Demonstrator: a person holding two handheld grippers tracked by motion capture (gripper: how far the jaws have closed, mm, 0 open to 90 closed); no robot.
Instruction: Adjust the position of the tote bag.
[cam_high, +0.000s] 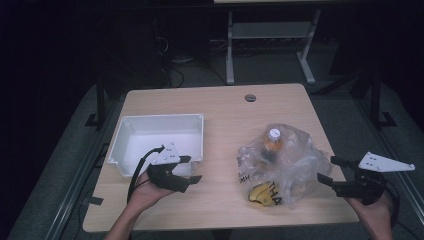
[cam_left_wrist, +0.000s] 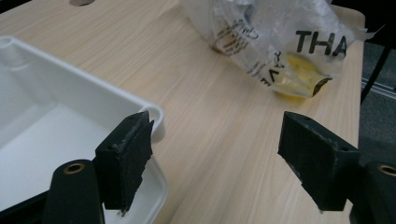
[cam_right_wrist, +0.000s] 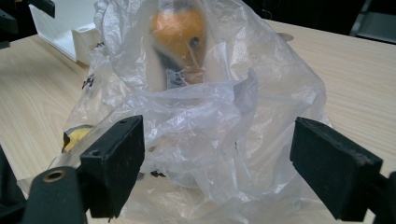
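Clear plastic bag (cam_high: 280, 165) blurring an orange bottle (cam_right_wrist: 180, 35) inside, right gripper (cam_high: 327, 170) fingers spread beside it, left gripper (cam_high: 192, 169) fingers spread

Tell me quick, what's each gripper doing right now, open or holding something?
Left gripper: open, holding nothing, beside the white bin.
Right gripper: open, holding nothing, fingers facing the plastic bag.

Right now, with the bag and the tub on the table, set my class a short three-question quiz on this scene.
1. True or false: the right gripper grips the bag.
2. What colour is the bottle's cap?
3. The left gripper hovers at: A) the tub's near corner, B) the bag, C) the table's far edge.

Key: 1 false, its jaws stand open beside the bag. 2 white. 3 A.
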